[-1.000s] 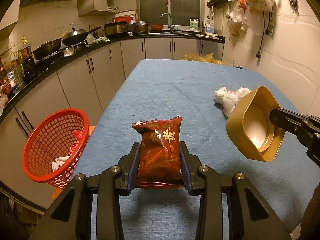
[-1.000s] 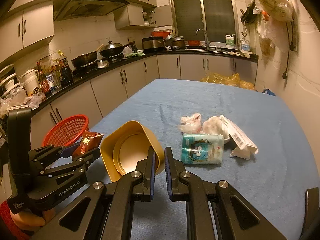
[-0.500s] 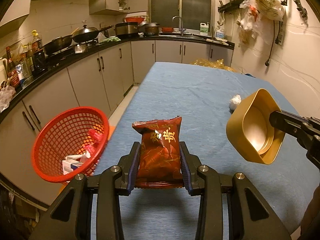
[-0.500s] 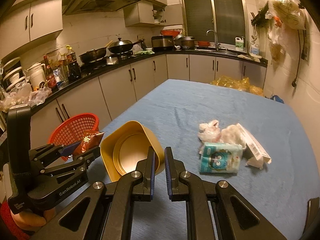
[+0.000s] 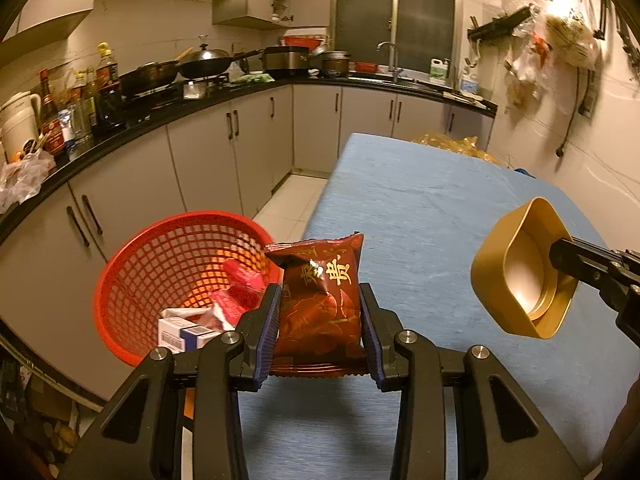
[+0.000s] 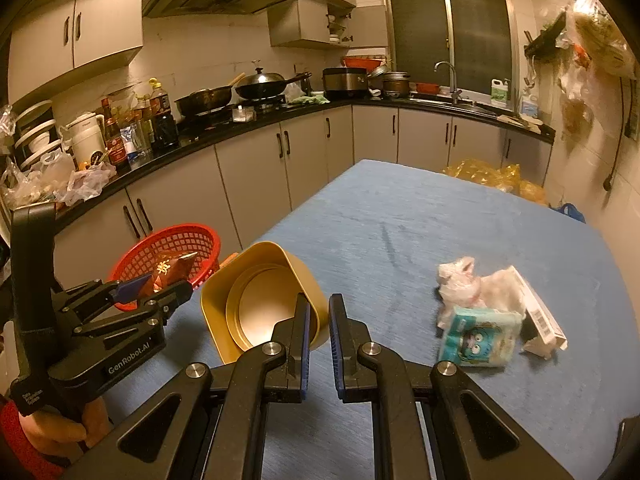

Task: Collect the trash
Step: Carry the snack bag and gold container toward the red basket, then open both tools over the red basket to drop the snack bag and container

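My left gripper (image 5: 319, 320) is shut on a dark red snack bag (image 5: 320, 296) and holds it upright above the table's left edge, beside the red mesh basket (image 5: 152, 264). The basket holds a small box and red wrappers. My right gripper (image 6: 319, 320) is shut on the rim of a gold bowl (image 6: 256, 300), tilted on its side above the table; the bowl also shows in the left wrist view (image 5: 520, 276). The snack bag (image 6: 172, 270) and basket (image 6: 160, 248) show at the left of the right wrist view.
On the blue table (image 6: 400, 220) at the right lie a teal tissue pack (image 6: 478, 336), crumpled white plastic (image 6: 468, 280) and a white box (image 6: 540, 312). Grey cabinets and a cluttered black counter (image 5: 120, 120) run along the left. Yellow bags (image 6: 492, 176) sit beyond the table.
Both grippers have swung left toward the basket, which now sits larger and closer beside the snack bag. Both grips are unchanged.
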Demonstrator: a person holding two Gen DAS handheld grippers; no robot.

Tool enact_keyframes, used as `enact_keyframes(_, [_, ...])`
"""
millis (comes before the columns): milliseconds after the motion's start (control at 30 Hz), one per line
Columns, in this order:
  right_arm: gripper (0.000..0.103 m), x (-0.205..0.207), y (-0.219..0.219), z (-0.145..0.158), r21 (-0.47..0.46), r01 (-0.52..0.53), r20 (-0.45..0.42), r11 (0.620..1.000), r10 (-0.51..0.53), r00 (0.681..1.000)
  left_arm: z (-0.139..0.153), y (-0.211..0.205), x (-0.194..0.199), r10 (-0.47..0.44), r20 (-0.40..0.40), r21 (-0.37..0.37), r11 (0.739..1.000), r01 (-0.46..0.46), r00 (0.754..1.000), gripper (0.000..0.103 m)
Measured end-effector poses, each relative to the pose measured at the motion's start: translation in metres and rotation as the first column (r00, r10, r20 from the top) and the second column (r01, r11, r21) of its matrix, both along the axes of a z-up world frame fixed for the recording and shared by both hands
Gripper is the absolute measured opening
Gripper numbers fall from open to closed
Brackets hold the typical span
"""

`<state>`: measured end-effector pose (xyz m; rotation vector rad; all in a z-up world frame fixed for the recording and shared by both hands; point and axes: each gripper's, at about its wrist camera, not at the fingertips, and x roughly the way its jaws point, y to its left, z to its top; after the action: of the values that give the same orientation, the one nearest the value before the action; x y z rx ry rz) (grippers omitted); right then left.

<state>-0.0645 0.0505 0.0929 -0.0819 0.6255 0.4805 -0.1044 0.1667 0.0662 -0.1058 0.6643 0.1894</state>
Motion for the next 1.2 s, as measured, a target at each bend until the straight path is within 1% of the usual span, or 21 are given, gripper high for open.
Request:
enact_keyframes(500, [0.01,0.011,0.047,0.005,-0.021,-0.073,-0.009,0.997,0.072,0.997,-0.005,0.042,-0.006,0.085,-0.004,-0.022,0.996,-0.085,0.996,0.036])
enact_keyframes(800, [0.01,0.025,0.075,0.006,-0.012,-0.11,-0.046,0.994,0.109,0.993,-0.002,0.087,-0.013,0.167,0.005,-0.048,0.985,-0.167,0.986,0.036])
enact_keyframes(967, [0.01,0.033,0.101,0.006,-0.006,-0.143,-0.071,0.99,0.142,0.987,-0.003,0.115,-0.017,0.22,-0.003,-0.068,0.973,-0.219,0.976,0.036])
enact_keyframes(1200, [0.01,0.047,0.144,0.002,-0.017,-0.182,-0.093,0.983,0.18,0.979,-0.01,0.127,-0.014,0.234,-0.02,-0.08,0.969,-0.235,0.972,0.036])
